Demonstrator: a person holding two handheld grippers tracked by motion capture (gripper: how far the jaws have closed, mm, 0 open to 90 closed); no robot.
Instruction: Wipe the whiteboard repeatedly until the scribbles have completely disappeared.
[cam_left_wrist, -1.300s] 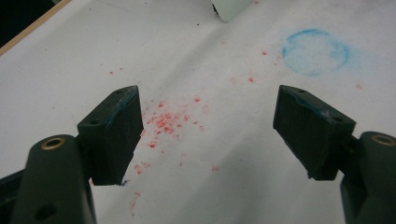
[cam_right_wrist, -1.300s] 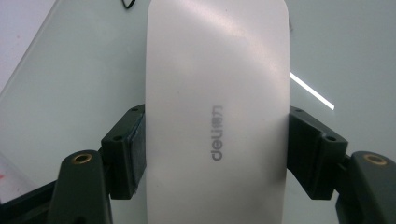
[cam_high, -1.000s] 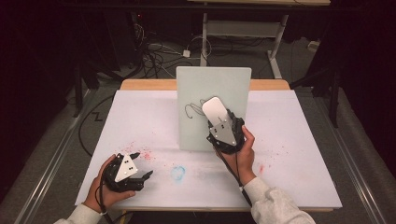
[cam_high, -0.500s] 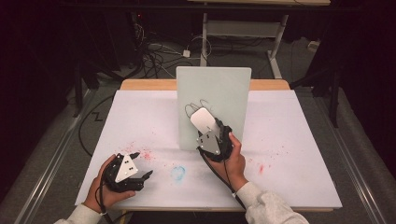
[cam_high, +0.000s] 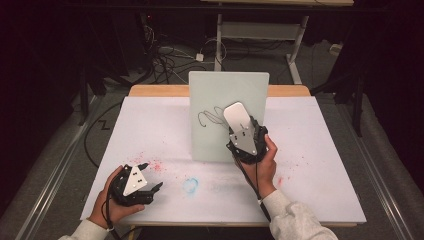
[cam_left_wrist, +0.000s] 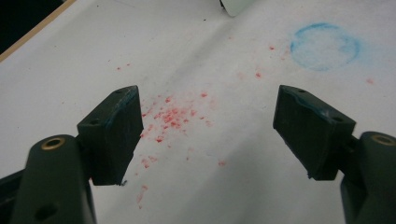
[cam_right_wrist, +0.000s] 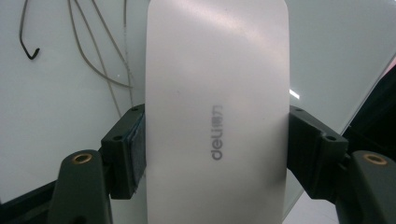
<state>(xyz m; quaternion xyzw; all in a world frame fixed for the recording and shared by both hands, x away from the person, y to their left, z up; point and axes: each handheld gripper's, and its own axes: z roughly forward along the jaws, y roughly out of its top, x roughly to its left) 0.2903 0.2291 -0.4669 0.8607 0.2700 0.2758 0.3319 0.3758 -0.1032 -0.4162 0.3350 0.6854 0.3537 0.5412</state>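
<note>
Two grippers are at work over a white-covered table (cam_high: 165, 120), one in each of the person's hands. Largest item on the table: a pale whiteboard (cam_high: 227, 95) standing upright near the far middle, with thin black scribbled lines (cam_high: 210, 117) on its face. In the right gripper view the same lines run as loops and a hooked stroke at upper left (cam_right_wrist: 29, 51).

Right gripper (cam_high: 243, 131) is held up against the board face. Its jaws are clamped on a white eraser (cam_high: 237, 116), a flat oblong block with rounded corners, gripped across its two long sides; both pads press on it. The eraser's back carries grey lettering, "deli", followed by small characters too fine to read (cam_right_wrist: 217, 135). Eraser lies against the board just right of the scribble, at about mid-height.

Left gripper (cam_high: 150, 177) rests low on the table at the near left, away from the board. Its jaws (cam_left_wrist: 208, 135) stand wide apart with nothing between them, only bare table covering.

Marks on the covering: a smudged blue ring (cam_high: 190, 185) near front centre, and a scatter of red specks (cam_left_wrist: 170, 116) just ahead of the left gripper.
</note>
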